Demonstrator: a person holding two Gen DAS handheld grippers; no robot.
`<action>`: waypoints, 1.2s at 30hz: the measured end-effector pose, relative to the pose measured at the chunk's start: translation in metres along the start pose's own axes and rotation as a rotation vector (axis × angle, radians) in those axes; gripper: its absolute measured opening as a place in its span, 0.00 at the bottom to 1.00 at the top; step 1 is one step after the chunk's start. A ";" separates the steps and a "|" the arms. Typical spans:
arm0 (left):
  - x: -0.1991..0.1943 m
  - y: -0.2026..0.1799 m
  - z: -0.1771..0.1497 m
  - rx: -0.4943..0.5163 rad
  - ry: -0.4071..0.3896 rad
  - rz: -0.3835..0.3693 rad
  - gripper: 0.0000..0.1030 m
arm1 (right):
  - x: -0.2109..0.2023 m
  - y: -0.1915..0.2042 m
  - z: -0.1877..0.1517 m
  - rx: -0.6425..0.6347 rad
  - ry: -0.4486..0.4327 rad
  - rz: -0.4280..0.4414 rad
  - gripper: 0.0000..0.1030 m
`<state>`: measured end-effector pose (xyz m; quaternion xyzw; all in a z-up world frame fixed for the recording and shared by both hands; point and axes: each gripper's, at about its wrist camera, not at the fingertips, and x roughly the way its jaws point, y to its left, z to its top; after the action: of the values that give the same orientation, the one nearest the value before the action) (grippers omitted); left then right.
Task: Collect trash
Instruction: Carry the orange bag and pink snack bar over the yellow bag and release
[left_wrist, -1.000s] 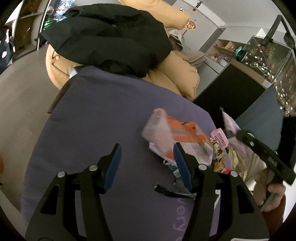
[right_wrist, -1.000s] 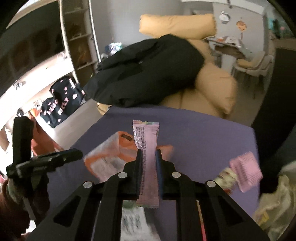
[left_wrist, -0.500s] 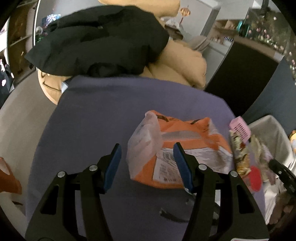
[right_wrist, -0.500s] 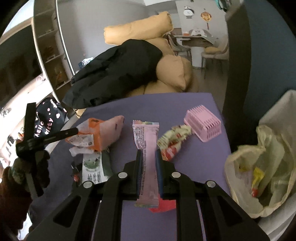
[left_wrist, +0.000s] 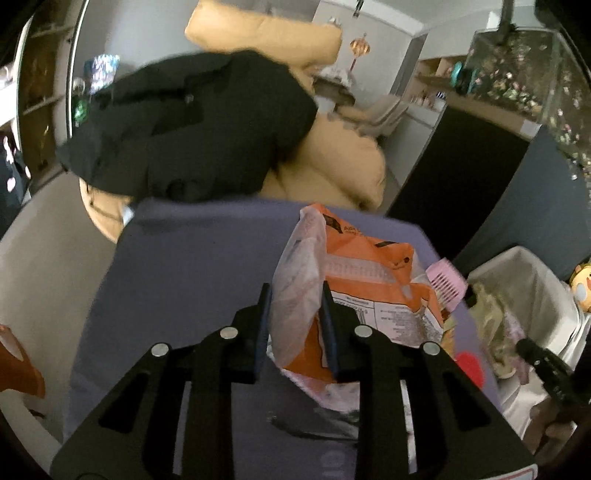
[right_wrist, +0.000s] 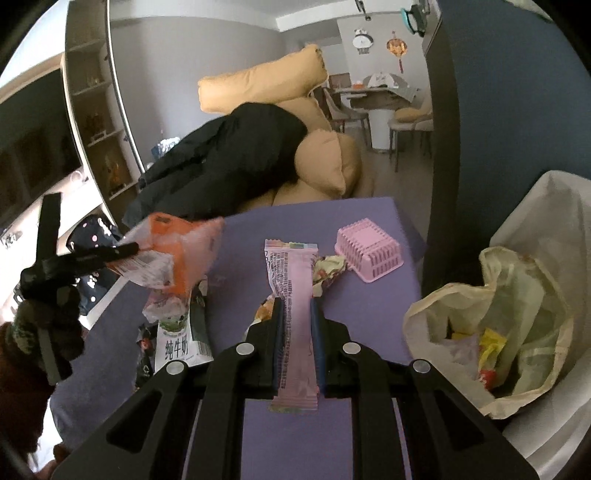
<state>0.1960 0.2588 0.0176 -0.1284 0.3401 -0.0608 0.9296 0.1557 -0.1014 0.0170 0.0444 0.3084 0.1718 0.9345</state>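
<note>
While the left tongs (left_wrist: 295, 325) have just closed on the orange bag (left_wrist: 354, 280) above the purple surface (left_wrist: 192, 258), they should hold firm. Opposite, the right tongs (right_wrist: 297, 332) grip the pink wrapper (right_wrist: 293, 295); carry it over the trash bag (right_wrist: 517, 295) beyond the surface's right edge.

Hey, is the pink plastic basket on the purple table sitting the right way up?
No, the pink slatted plastic basket lies upside down on the purple table, its closed ribbed base facing up and its wider rim resting on the surface.
</note>
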 end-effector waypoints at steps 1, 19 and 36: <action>-0.005 -0.006 0.002 0.008 -0.011 -0.002 0.23 | -0.005 -0.001 0.002 -0.005 -0.012 -0.002 0.14; -0.052 -0.162 0.008 0.270 -0.108 -0.101 0.23 | -0.097 -0.060 0.013 -0.001 -0.197 -0.096 0.14; 0.013 -0.279 -0.004 0.423 -0.007 -0.191 0.24 | -0.148 -0.132 0.004 0.059 -0.282 -0.257 0.14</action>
<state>0.1963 -0.0123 0.0848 0.0377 0.3028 -0.2178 0.9271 0.0859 -0.2766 0.0781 0.0556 0.1826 0.0338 0.9810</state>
